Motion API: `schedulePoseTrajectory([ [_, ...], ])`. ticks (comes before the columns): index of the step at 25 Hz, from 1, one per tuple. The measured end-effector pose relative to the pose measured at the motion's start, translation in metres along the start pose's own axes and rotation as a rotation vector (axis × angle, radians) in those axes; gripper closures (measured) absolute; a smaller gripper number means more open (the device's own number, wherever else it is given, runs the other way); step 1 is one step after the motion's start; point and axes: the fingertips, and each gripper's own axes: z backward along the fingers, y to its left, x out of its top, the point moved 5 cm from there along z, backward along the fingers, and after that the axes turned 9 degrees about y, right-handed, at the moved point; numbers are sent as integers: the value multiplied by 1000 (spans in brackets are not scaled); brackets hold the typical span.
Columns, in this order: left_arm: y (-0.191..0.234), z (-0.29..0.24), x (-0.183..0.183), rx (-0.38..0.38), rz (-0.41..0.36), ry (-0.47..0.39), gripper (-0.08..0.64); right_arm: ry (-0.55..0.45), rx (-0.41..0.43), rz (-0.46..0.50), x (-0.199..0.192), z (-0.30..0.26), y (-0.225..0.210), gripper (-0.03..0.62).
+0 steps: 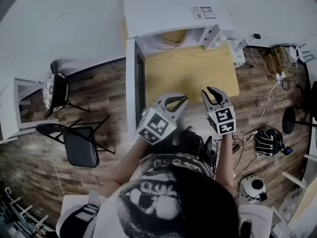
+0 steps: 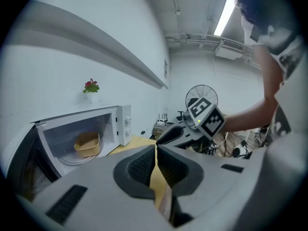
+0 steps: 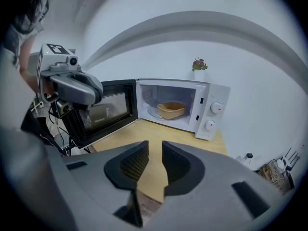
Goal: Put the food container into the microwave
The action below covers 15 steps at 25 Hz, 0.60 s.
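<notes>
**Wooden table [image 1: 198, 73], microwave [image 1: 168, 9] open, food container inside**

Nearest the person, both grippers hang side by side over the table's front edge and hold nothing. The left gripper [image 1: 176, 102] has its jaws together: the tips meet in its own view, with only a thin sliver of tabletop showing below them. The right gripper [image 1: 210, 92] has its jaws slightly apart, a narrow gap with bare wood showing through and nothing in it. The two grippers are near each other but not touching. Each one's marker cube faces up toward the head camera.

Beyond them the light wood tabletop runs bare up to the appliance.

The microwave door [image 3: 103, 112] is swung fully open to the person's left, dark glass panel, sticking out along the table's left edge. The white microwave sits at the far end of the table against the wall, with two knobs on its right panel.

The food container [image 3: 171, 109], a tan open tub, sits upright inside the cavity on the glass turntable [image 3: 156, 113], well apart from both grippers.

On top of the microwave is a small potted plant [image 3: 198, 64] with red flowers.

Off the table: a black folding chair [image 1: 79, 143] on the wood-plank floor [image 1: 99, 93] to the left, cables [image 1: 270, 103] on the floor to the right, and a standing fan [image 2: 201, 94] further back.
</notes>
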Motion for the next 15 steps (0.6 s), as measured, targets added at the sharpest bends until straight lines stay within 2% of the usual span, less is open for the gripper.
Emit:
schedulePoseTrajectory([
  [9, -11, -8, 4, 31, 24, 0, 548, -47, -8, -22, -11, 38, 5, 502],
  [15, -33, -10, 12, 65, 43, -5, 548, -75, 12, -7, -22, 68, 8, 508],
])
